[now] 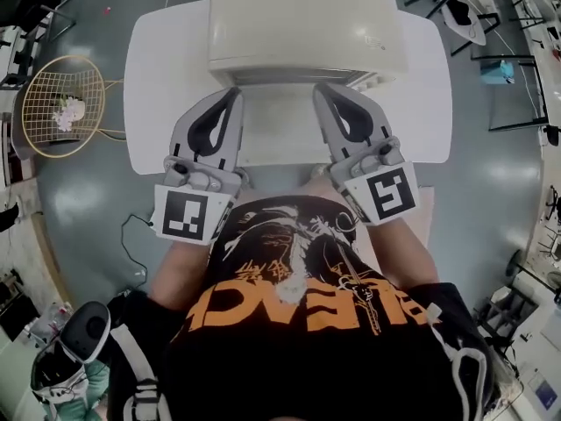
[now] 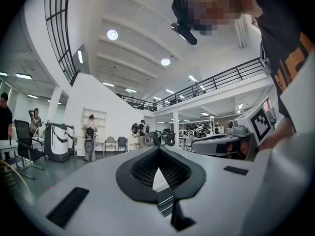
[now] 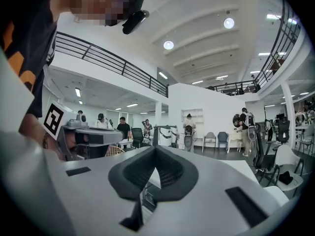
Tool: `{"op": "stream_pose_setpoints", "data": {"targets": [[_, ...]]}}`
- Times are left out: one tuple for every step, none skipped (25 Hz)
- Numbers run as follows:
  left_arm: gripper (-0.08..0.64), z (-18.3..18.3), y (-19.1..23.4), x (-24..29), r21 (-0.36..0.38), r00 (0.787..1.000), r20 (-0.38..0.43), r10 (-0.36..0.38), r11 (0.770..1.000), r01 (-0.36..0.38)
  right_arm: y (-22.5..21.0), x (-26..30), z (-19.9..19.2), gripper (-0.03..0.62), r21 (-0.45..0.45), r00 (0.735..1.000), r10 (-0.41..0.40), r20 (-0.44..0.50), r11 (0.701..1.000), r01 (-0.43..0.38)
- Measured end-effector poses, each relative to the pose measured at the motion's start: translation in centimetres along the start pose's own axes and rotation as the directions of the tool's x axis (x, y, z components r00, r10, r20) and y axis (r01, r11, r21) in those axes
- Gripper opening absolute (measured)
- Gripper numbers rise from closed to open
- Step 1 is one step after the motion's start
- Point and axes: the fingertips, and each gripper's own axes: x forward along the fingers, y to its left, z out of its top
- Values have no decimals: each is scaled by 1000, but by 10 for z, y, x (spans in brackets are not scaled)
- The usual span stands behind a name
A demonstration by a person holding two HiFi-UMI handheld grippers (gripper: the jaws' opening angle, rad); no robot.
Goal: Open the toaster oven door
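The toaster oven (image 1: 307, 24) sits just beyond left claw (image 1: 234, 91) and right claw (image 1: 322, 87).

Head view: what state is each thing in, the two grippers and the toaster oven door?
left gripper: shut, nothing held.
right gripper: shut, nothing held.
toaster oven: upright on the white table.
door: hidden from above, so open or closed cannot be told.

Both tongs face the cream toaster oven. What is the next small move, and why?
Probably open the right tongs slightly. Both they and the left tongs are shut and empty, pointing at the front of the cream box-shaped toaster oven on the white table, so neither can yet take the door; its handle is not visible.
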Motion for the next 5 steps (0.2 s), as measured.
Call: {"op": "stream_pose_setpoints", "data": {"targets": [[20, 1, 0, 1, 9, 1000, 4, 13, 1000, -13, -2, -1, 0, 12, -5, 1000, 15, -3, 1000, -15], [20, 0, 0, 2, 13, 1000, 5, 23, 1000, -23, -3, -1, -1, 12, -9, 1000, 28, -5, 1000, -28], [20, -1, -2, 3, 14, 1000, 5, 31, 999, -31, -5, -2, -2, 12, -15, 999, 40, -5, 999, -40], [20, -2, -3, 5, 14, 999, 5, 36, 999, -36, -7, -3, -3, 12, -22, 999, 50, -5, 998, -50], [20, -4, -6, 7, 13, 999, 4, 41, 999, -41, -9, -5, -4, 12, -30, 998, 60, -4, 998, -60]]}}
